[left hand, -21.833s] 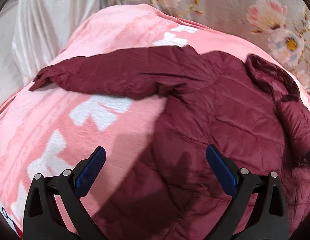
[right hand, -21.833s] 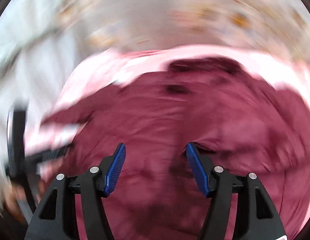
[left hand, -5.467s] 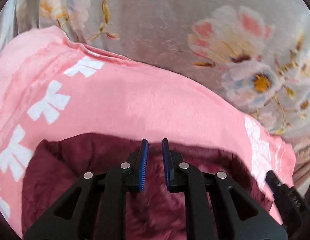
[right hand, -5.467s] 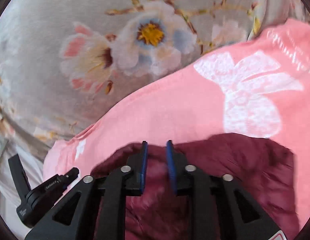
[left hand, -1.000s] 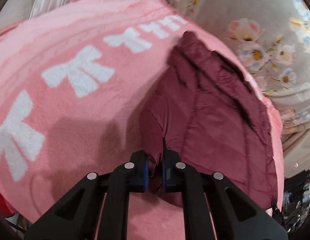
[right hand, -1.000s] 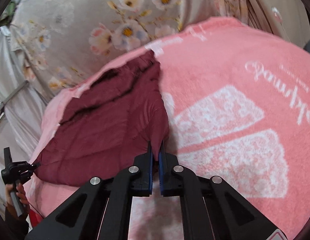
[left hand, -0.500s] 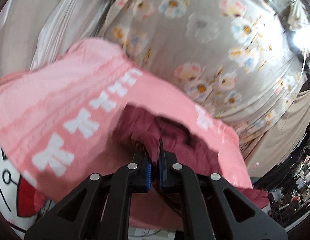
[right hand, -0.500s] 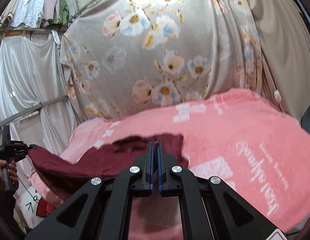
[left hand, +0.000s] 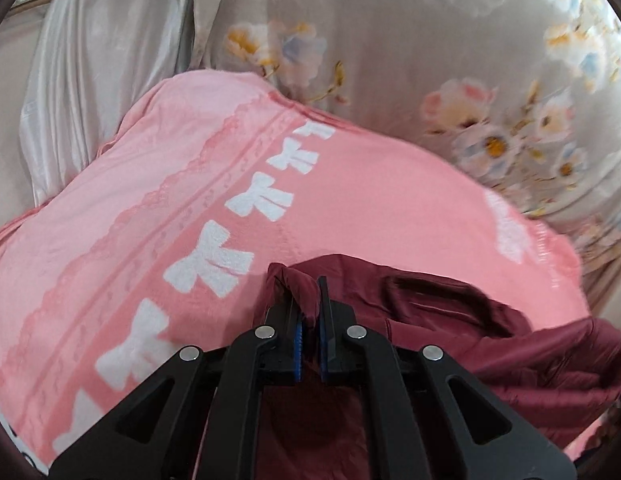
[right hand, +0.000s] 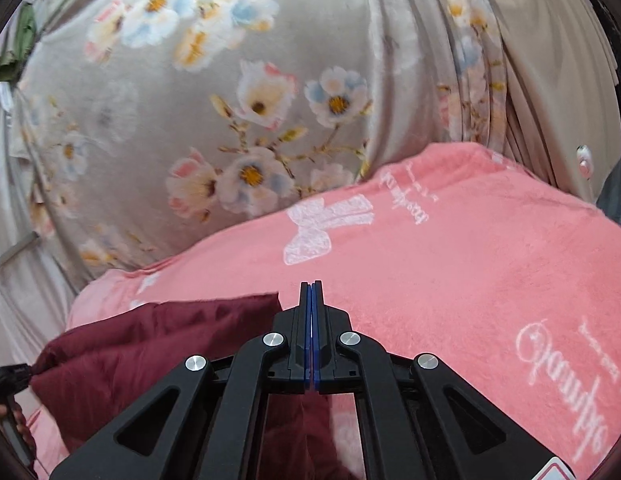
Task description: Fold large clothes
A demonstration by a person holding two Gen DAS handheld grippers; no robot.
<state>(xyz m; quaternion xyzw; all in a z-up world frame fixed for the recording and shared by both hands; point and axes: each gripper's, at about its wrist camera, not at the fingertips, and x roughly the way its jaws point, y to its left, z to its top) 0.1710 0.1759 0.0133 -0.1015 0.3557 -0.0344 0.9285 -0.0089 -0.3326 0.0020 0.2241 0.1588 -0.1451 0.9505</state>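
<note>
Pink blanket, jacket in hand-held gripper

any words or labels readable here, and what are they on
No text can be read for certain.
White cursive script on the pink blanket, near the right edge: upside down, too blurred to read.
Smaller white script by the white bow: too small and blurred.
Red and white sticker at the right gripper's base: cut off, unreadable.

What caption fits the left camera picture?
Left gripper pinches the maroon jacket above the pink blanket.
</note>
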